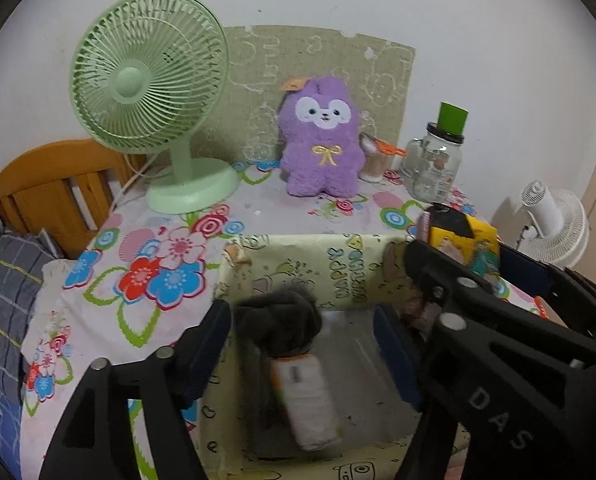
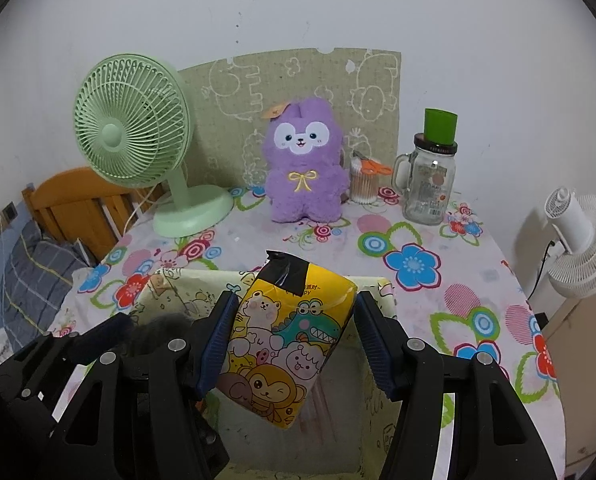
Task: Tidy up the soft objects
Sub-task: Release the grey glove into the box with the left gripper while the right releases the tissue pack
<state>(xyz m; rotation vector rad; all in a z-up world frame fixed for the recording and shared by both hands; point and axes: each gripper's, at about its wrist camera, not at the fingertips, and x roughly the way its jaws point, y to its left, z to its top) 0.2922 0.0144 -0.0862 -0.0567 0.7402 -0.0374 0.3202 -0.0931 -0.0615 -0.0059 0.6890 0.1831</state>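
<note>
Tongs of the right gripper (image 2: pixel 292 338) stand spread around a yellow pack (image 2: pixel 286 340) tilted over the box (image 2: pixel 381 292); the left pad (image 2: pixel 218 340) touches it, the right pad looks just clear, so whether it is held I cannot tell; the left gripper (image 1: pixel 305 344) is spread wide over the box's left side, a grey fuzzy bundle (image 1: pixel 278 320) blurred between its pads, touching neither; a white roll (image 1: pixel 305 396) lies below it in the box; far on the table (image 2: pixel 437 300) sit a green fan (image 2: pixel 132 120), purple plush (image 2: pixel 303 164) and jar (image 2: pixel 427 184).
</note>
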